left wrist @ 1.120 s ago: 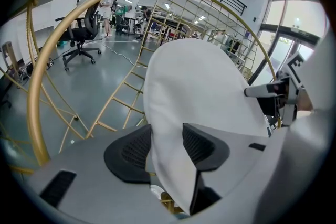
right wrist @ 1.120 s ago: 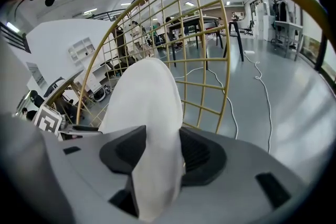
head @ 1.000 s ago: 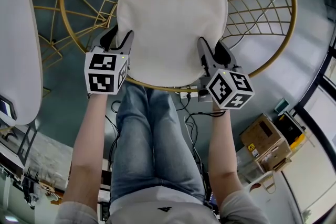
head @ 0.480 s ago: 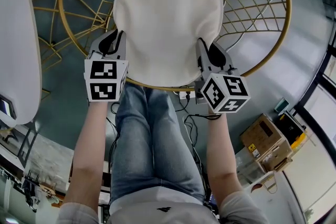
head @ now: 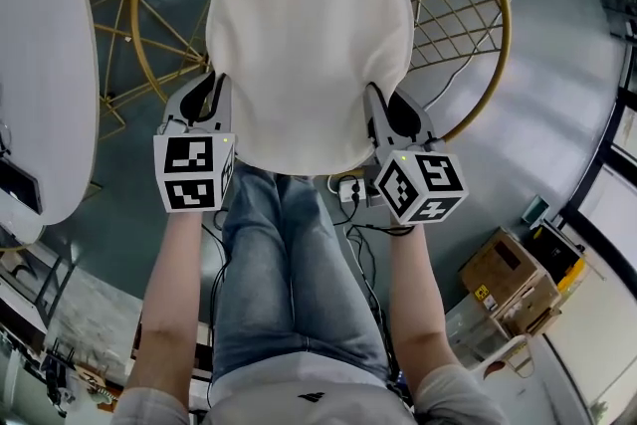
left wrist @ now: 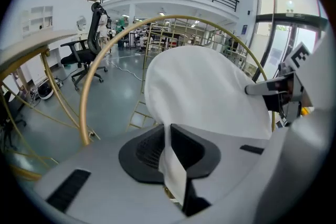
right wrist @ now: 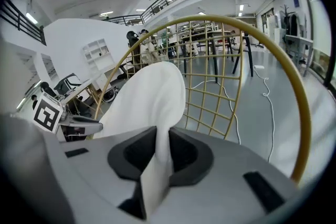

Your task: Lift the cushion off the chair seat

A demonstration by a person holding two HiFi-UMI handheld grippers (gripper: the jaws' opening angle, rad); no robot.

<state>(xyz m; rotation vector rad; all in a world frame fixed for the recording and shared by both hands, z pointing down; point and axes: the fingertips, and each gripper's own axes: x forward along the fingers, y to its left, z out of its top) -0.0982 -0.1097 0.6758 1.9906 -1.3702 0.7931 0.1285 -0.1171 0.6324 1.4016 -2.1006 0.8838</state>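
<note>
Step in hand: the lift, just begun. Grasp is made on both sides.

- The white cushion (head: 309,45) sits at the upper centre of the head view, over the gold wire chair (head: 507,35). It is held by its two lower side edges.
- Left gripper (head: 211,93), lower-left edge of the cushion. Its fingers (left wrist: 191,149) have just been closing. The left gripper view shows them nearly together, with a fold of cushion fabric pinched between the dark pads.
- Right gripper (head: 388,109), lower-right edge. Its fingers (right wrist: 184,152) have also just been closing. The right gripper view shows a thicker fold of the white fabric clamped between them, so the gap is a little wider than on the left.
- Both gripper views show the cushion standing up ahead of the fingers, with the chair's rim and wire mesh behind it. No view shows whether its far edge is clear of the seat.

Judgement: the task is early, gripped but not yet carried off.

Next move calls for raising both hands together and level, so neither pinch takes all the load. The lift needs to go high enough for the drooping middle to clear the rim.

Risk: the grip is on thin edge folds only, and fabric could slip out of either pinch.
</note>
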